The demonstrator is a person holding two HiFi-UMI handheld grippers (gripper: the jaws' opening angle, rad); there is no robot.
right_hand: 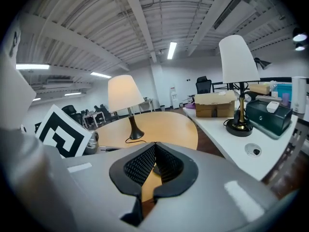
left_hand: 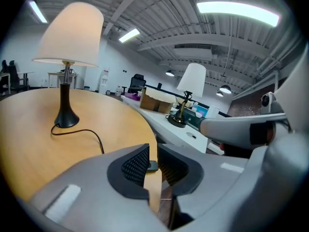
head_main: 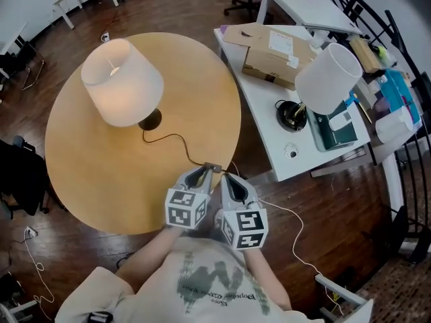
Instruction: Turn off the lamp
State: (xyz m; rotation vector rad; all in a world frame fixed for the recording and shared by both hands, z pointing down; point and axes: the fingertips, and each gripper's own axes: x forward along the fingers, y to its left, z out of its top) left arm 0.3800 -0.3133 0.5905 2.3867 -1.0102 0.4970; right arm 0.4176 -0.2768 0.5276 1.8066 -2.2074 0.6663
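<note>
A round wooden table [head_main: 81,167] filled the left of the head view, with a white desk [head_main: 269,133] close along its right edge. The lamp [head_main: 121,79] stood toward the table's far left edge, its shade glowing, so it was lit. On the desk stood a second lamp [head_main: 328,78], dark, and beyond it a cardboard box [head_main: 273,56]. At the table's near edge the left gripper [head_main: 204,172] and right gripper [head_main: 227,179] sat side by side, almost touching. A black cord [head_main: 172,138] ran from the lamp's base across the tabletop to a small dark switch [head_main: 212,167] at the tips of the left gripper. The head view hid the jaws under the marker cubes. The left gripper view showed its jaws drawn close, clenched on the switch's dark end in the narrow gap between them. The right gripper view showed its jaw tips meeting, closed.
</note>
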